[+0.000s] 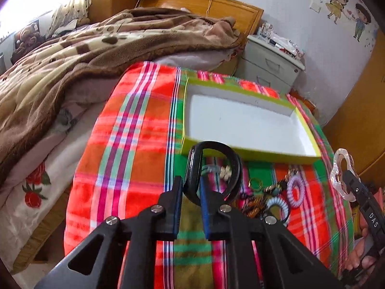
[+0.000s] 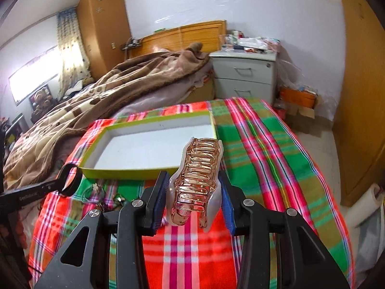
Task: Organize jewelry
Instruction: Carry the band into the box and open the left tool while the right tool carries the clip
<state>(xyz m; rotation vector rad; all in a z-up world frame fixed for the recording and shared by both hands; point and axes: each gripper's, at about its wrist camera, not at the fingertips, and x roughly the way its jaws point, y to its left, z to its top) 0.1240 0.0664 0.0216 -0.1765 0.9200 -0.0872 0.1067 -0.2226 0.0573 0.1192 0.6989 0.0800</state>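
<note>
Jewelry pile (image 1: 272, 195) lies at five o'clock from the empty box (image 1: 240, 122); left gripper (image 1: 190, 185) pinches a black ring (image 1: 214, 173), right gripper (image 2: 192, 187) clamps a clip (image 2: 196, 180) (both seemingly box-bound).

Box (image 1: 243, 155) on blanket (image 1: 134, 144), jewelry pile (image 1: 272, 192) just before it

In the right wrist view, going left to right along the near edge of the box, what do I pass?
Black bangle held in the left tongs → green-rimmed box → pink hair claw held in the right tongs → plaid cloth.
</note>
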